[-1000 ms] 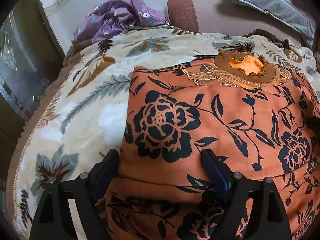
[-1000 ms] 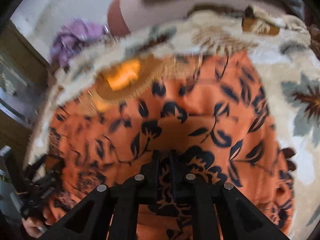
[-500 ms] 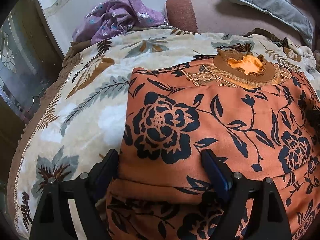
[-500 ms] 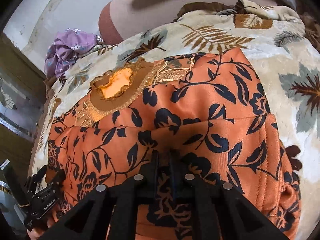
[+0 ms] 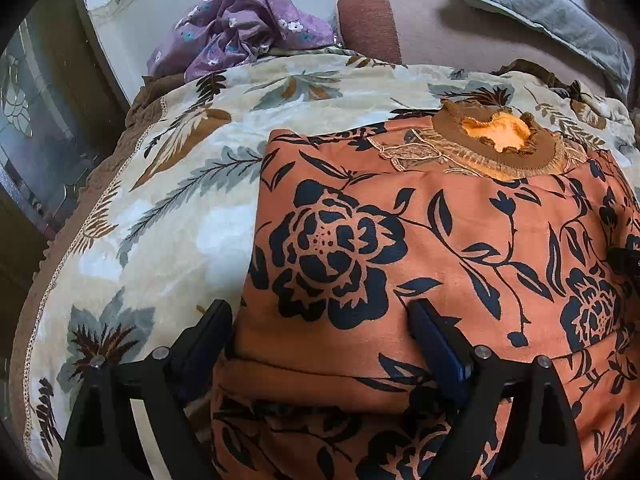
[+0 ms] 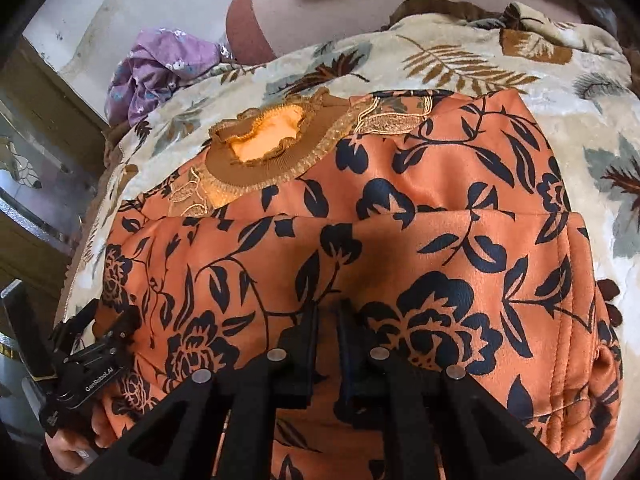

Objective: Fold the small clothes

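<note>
Your left gripper had its fingers spread wide, one off the garment's left edge and one resting on the cloth, and they had just been easing further apart with the folded edge between them but not pinched. Your right gripper had its fingers clenched almost together on top of the orange floral top; whether a pleat of cloth was caught between them could not be told. The top lay on the bed with its hem turned up toward the brown collar. To finish this fold well, you needed to let go cleanly on the left, then press the crease flat without dragging the slippery fabric. The leaf-patterned blanket under it looked soft and uneven. A crumpled purple garment sat well apart near the wall.
</note>
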A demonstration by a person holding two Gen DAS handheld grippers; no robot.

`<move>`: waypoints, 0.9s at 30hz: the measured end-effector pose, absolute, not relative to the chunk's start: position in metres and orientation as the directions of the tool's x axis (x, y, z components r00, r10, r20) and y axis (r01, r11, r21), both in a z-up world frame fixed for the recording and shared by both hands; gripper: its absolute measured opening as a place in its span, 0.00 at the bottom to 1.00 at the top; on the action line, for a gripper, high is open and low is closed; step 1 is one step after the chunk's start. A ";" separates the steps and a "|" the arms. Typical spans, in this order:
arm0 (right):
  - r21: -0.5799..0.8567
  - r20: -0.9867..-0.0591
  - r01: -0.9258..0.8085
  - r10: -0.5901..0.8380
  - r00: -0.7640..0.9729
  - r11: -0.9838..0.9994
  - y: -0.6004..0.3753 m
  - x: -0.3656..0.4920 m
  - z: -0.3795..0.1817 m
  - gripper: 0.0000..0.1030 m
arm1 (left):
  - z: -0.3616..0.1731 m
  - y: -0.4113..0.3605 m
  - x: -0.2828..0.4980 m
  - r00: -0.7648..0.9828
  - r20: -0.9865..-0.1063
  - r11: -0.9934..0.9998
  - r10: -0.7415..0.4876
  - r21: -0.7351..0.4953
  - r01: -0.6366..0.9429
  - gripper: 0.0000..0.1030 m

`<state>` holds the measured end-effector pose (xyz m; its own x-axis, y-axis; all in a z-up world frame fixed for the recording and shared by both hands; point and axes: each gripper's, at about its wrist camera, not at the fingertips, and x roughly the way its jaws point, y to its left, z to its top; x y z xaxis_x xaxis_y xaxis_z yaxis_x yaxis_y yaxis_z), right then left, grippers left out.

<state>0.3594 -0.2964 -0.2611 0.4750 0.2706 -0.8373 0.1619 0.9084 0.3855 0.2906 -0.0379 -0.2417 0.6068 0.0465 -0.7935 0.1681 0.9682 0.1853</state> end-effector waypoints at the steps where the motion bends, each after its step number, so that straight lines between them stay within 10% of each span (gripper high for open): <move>1: 0.393 -0.835 0.166 0.276 0.476 0.904 -0.297 0.359 -0.261 0.12 | -0.242 -0.037 0.291 0.607 -0.794 0.968 0.046 0.184 0.168 0.89; 27: 0.315 -0.888 0.238 0.197 0.416 0.919 -0.322 0.345 -0.257 0.13 | -0.243 -0.034 0.293 0.598 -0.800 0.973 0.037 0.164 0.160 0.92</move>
<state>0.3449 -0.3220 -0.2572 0.4157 0.1969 -0.8879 0.2382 0.9186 0.3153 0.2934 -0.0342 -0.2431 0.5984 0.0368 -0.8003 0.1599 0.9734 0.1643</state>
